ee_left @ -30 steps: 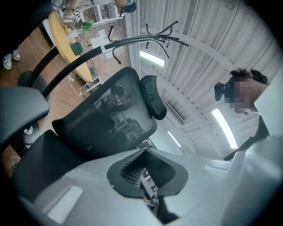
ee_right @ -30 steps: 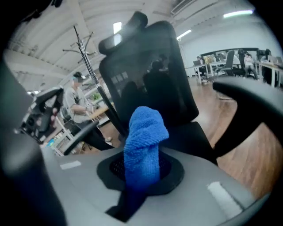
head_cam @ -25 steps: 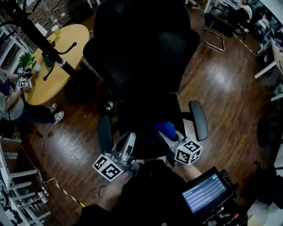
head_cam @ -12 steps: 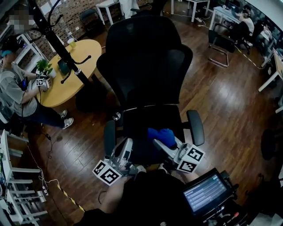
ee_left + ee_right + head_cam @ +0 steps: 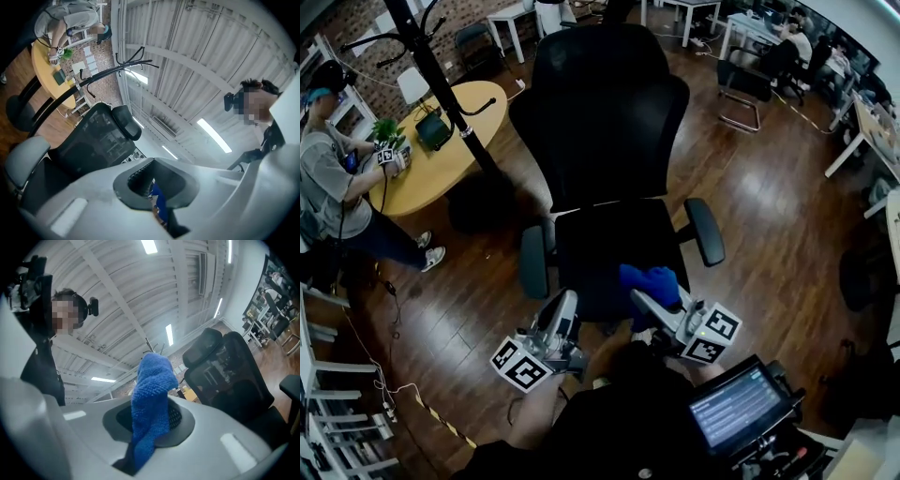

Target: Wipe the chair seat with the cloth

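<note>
At the front of the black chair seat (image 5: 614, 246), the right gripper (image 5: 654, 298) clamps the blue cloth (image 5: 649, 281), wiping seemingly just starting; next it must press down and sweep across. Its own view shows jaws tight on the fold, which the head view hides. The left gripper (image 5: 565, 302), jaws together, idles alongside, apparently empty.

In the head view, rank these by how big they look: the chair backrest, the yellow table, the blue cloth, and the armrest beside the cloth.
1. chair backrest
2. yellow table
3. blue cloth and armrest: they look about alike, so they are not ranked.
</note>
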The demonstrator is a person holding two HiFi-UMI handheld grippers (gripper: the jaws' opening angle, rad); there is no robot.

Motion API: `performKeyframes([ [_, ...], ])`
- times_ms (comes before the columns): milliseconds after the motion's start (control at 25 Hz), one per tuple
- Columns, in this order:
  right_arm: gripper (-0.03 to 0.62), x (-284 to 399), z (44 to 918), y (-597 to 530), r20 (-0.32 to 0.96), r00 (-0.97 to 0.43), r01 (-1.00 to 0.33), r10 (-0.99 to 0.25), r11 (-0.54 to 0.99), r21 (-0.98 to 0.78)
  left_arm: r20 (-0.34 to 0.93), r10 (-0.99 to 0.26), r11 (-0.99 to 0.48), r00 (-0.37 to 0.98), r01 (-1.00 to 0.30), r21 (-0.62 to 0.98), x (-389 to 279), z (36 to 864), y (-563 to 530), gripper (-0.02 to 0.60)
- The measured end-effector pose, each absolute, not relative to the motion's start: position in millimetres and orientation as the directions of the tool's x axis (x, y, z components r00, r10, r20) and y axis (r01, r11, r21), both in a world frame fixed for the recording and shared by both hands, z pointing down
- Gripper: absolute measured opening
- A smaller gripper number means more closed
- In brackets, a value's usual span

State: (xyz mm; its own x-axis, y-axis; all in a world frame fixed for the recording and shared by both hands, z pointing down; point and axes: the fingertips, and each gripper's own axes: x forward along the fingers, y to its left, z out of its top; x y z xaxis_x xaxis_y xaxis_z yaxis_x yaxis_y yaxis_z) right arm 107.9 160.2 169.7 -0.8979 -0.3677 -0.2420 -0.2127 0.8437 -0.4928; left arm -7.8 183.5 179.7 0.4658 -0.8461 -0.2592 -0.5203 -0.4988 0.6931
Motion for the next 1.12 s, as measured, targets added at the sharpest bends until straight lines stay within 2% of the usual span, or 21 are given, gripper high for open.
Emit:
performKeyframes([
  [160, 0.049, 95.4, 155.2, 211.5, -0.261, -0.892, -0.21, -0.369, 0.85, -0.484, -0.254, -0.846, -0.493, 0.469, -0.504, 0.709, -22.5, 179.7, 230.0, -0.006],
  [400, 0.049, 101.8, 143.2, 261.7, -0.311, -0.898, -0.137, -0.312, 0.869, -0.476, -0.261, -0.865, -0.474, 0.429, -0.526, 0.706, -21.6, 179.3, 275.4, -0.006],
  [600, 0.049, 123.7, 126.5, 272.6, -0.319, -0.904, -0.128, -0.284, 0.893, -0.432, -0.296, -0.866, -0.483, 0.402, -0.526, 0.7, 0.2, 162.9, 280.5, -0.007],
  [840, 0.049, 153.0, 123.8, 278.1, -0.321, -0.901, -0.148, -0.293, 0.901, -0.408, -0.325, -0.84, -0.529, 0.436, -0.518, 0.673, 42.9, 149.8, 277.7, -0.006],
  [1120, 0.049, 164.5, 126.7, 283.6, -0.328, -0.896, -0.154, -0.299, 0.903, -0.402, -0.32, -0.842, -0.525, 0.434, -0.524, 0.671, 51.4, 151.6, 283.8, -0.007],
])
